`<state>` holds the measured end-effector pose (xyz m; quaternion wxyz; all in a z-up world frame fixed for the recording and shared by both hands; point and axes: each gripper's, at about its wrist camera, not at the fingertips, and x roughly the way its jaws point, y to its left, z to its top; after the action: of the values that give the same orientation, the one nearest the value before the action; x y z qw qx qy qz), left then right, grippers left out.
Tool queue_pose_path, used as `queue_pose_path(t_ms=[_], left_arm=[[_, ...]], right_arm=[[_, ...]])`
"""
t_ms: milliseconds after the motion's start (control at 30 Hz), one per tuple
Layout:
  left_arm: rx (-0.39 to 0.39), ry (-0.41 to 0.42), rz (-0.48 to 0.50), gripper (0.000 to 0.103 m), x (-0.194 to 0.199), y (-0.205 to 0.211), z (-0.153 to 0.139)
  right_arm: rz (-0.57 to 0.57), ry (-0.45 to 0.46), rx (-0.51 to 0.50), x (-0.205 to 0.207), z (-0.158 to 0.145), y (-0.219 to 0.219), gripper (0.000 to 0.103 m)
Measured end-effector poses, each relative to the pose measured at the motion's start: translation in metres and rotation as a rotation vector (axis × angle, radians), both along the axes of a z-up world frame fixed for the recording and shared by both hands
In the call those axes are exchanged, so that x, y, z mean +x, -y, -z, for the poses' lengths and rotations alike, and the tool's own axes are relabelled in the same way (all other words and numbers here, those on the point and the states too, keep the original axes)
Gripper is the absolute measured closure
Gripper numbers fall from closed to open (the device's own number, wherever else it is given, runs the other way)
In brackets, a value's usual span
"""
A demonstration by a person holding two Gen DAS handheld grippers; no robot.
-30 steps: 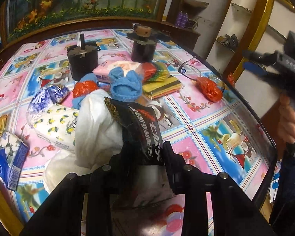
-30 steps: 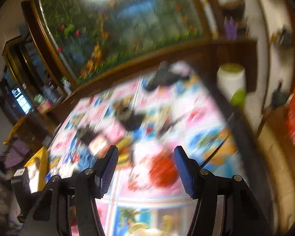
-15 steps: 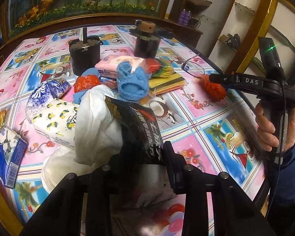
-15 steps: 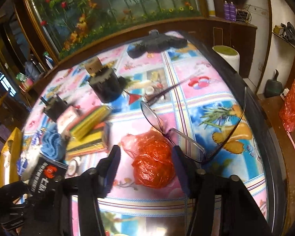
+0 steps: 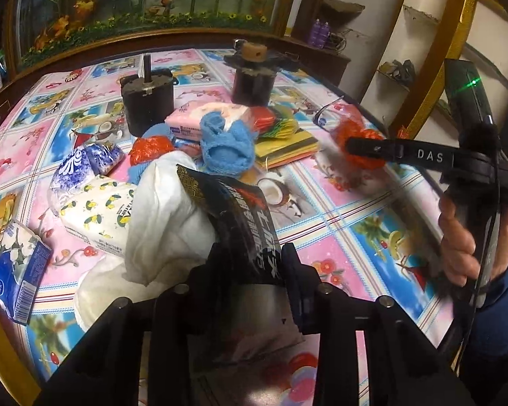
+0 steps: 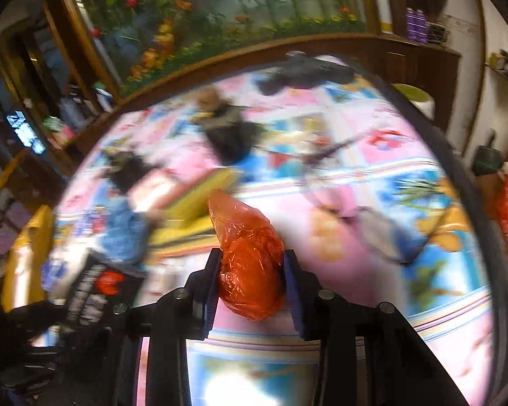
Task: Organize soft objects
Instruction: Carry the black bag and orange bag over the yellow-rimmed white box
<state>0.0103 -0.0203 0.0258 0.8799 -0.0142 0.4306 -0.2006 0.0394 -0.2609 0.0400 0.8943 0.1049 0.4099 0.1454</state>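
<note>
On the table the soft things crowd the left half: a tissue pack nearest the left edge, a cloth beside it, a towel behind that. Two motors stand further back. A crumpled bag lies apart on the right, glasses just behind it

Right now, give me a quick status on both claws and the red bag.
Left claw shut on black packet. Right claw just closing, pads against red plastic bag. Eyeglasses lie right beside the bag.
</note>
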Motion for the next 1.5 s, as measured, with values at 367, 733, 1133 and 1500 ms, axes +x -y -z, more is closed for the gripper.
queue_pose_path(t_ms=[367, 733, 1133, 1500], left_arm=[[-0.011, 0.124, -0.029, 0.070, -0.014, -0.007, -0.020], [-0.041, 0.123, -0.097, 0.070, -0.012, -0.022, -0.022], [-0.055, 0.210, -0.230, 0.070, -0.018, -0.043, -0.034], [-0.047, 0.201, -0.261, 0.070, -0.016, -0.048, -0.033]], right_arm=[[-0.083, 0.120, -0.051, -0.018, -0.012, -0.077, 0.065], [-0.080, 0.119, 0.008, -0.015, -0.011, -0.065, 0.065], [-0.102, 0.169, 0.026, -0.027, -0.021, -0.092, 0.065], [-0.104, 0.171, 0.034, -0.027, -0.019, -0.092, 0.065]])
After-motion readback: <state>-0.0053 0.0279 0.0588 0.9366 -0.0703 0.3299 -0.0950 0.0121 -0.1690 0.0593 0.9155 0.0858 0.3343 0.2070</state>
